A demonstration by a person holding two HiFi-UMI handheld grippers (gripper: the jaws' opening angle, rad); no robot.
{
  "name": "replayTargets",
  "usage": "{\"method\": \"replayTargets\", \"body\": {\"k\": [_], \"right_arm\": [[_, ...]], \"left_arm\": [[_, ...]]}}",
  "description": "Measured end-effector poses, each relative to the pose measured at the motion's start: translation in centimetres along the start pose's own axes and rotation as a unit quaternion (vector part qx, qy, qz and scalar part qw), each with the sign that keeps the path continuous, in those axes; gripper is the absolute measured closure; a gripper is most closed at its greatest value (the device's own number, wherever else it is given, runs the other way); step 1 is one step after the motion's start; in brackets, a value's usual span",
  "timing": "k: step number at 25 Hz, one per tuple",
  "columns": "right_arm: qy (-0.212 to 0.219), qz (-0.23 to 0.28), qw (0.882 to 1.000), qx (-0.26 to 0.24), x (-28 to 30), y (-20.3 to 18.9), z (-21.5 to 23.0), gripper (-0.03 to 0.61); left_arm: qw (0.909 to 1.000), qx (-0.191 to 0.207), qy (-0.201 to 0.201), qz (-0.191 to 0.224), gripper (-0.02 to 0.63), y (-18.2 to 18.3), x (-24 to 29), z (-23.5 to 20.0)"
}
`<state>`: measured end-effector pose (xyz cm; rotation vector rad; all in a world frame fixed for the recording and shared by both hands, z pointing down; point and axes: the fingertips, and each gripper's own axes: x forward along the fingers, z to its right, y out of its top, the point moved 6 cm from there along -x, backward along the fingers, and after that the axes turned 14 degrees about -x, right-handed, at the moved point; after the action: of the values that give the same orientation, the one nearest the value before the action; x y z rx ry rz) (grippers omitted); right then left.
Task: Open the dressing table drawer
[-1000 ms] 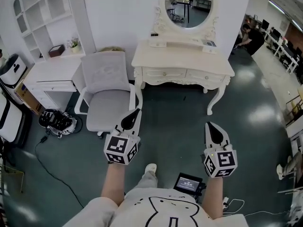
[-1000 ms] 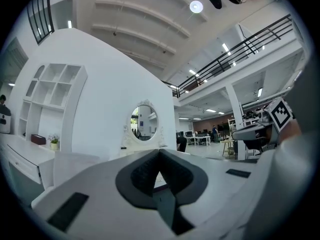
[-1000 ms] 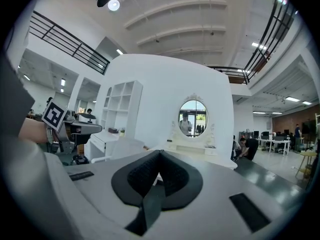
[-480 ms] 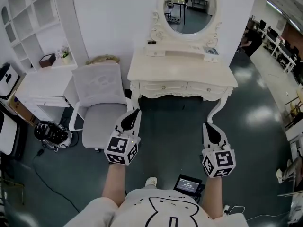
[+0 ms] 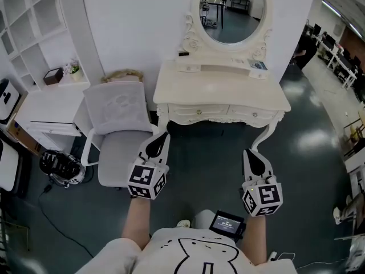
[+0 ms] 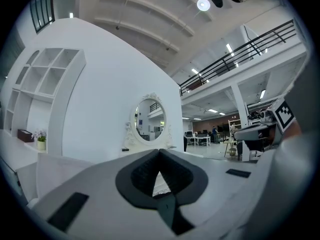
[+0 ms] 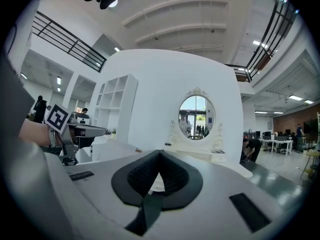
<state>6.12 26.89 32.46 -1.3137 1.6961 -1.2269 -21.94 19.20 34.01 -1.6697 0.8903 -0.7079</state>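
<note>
The light is bright and even, falling from overhead. A round ceiling lamp point(image 6: 203, 4) burns out to white at the top of the left gripper view. Strip lights point(image 7: 296, 98) glow near the right edge of the right gripper view. In the head view the dark glossy floor point(image 5: 194, 170) carries pale glare patches toward its right side and darkens under the dressing table point(image 5: 219, 90). Both gripper views curve strongly, with black corners and a soft near foreground. The head view's edges bend too.

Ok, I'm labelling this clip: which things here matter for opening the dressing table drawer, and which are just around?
Job: dressing table, its drawers, left gripper, right gripper.
Just around: office chair, white desk, oval mirror, shelf unit.
</note>
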Motion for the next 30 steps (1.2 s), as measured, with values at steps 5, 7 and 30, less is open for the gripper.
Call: {"method": "replayTargets", "body": {"k": [5, 7, 30], "right_arm": [[-0.003, 0.003, 1.0, 0.018, 1.9, -0.8, 1.1, 0.557], [-0.007, -0.007, 1.0, 0.024, 3.0, -1.5, 1.8, 0.557], [0.045, 0.033, 0.998, 0.033, 20.2, -5.5, 15.4, 0.557]], "left_arm": [[0.9999, -0.002, 0.013, 0.001, 0.611, 0.1, 1.5, -1.4], [0.9998, -0.002, 0.018, -0.001, 0.611, 0.0, 2.4, -1.8], [0.9973, 0.02, 0.069, -0.012, 0.611, 1.4, 21.7, -3.5]]}}
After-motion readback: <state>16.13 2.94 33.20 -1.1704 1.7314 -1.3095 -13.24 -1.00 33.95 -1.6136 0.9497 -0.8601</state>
